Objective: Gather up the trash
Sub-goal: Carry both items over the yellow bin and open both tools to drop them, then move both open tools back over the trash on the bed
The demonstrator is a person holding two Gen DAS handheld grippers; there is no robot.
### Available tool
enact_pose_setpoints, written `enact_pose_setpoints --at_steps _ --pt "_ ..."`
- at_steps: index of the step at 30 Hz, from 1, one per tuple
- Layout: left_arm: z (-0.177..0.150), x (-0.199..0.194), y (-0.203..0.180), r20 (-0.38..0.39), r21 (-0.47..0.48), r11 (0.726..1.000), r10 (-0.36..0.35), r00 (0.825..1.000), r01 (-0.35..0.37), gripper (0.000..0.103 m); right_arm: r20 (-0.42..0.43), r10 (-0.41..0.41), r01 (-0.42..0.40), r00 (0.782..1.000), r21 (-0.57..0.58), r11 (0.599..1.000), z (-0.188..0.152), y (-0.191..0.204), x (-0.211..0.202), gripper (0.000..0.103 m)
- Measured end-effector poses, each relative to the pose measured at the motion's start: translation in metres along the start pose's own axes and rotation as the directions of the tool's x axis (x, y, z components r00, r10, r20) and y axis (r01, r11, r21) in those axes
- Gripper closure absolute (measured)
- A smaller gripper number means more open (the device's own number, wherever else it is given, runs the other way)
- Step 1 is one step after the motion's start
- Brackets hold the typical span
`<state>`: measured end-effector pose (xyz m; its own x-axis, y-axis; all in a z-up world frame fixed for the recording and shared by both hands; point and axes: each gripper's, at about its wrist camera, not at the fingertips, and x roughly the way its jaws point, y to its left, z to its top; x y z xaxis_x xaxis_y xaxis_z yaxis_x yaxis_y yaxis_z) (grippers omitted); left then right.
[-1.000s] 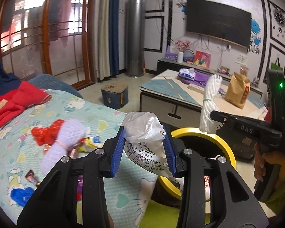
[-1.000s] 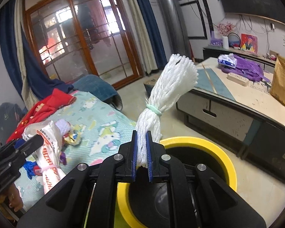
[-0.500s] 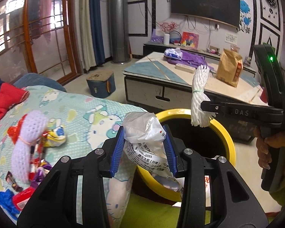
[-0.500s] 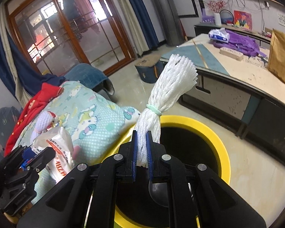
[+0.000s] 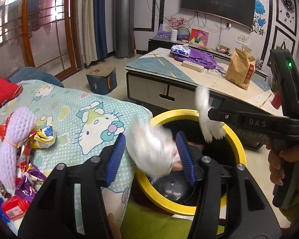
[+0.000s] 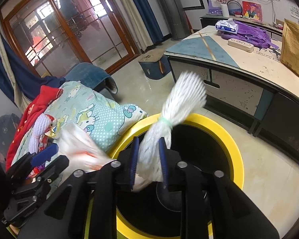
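Over the yellow-rimmed black bin my left gripper has its jaws opening. A crumpled white plastic bag is blurred between the blue pads, loose from the left pad and slipping down. In the right wrist view my right gripper is also opening over the bin. A white foam net with a green band tilts to the right between its pads, blurred and sliding. Seen from the left wrist, the net hangs above the bin's far rim.
A bed with a cartoon-cat cover lies left of the bin. On it are another foam net, several wrappers and a red packet. Behind stand a low table with a brown paper bag and a blue box. A hand grips the right tool.
Both grippers sank lower over the bin. Both pairs of jaws have spread apart. The bag and the net, firmly pinched before, are now blurred and dropping toward the bin.
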<state>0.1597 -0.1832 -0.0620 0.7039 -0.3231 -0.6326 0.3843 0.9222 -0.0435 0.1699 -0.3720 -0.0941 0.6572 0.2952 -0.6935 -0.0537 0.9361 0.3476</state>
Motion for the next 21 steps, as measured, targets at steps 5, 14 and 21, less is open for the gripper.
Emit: enact_pose_setpoints --at_steps 5,14,21 --pt "-0.001 -0.010 0.008 0.022 -0.032 0.999 0.016 1.000 -0.016 0.050 0.017 0.002 -0.001 1.000 -0.007 1.000 0.000 0.004 -0.004 0.069" --pt "0.002 -0.039 0.023 0.092 -0.072 0.996 0.068 0.993 -0.061 0.036 0.065 0.038 -0.035 0.997 -0.048 0.998 0.002 0.021 -0.015 0.060" --pt "0.003 -0.064 0.038 0.152 -0.107 0.989 0.123 0.981 -0.107 0.021 0.113 0.072 -0.061 0.991 -0.094 0.994 0.000 0.045 -0.025 0.059"
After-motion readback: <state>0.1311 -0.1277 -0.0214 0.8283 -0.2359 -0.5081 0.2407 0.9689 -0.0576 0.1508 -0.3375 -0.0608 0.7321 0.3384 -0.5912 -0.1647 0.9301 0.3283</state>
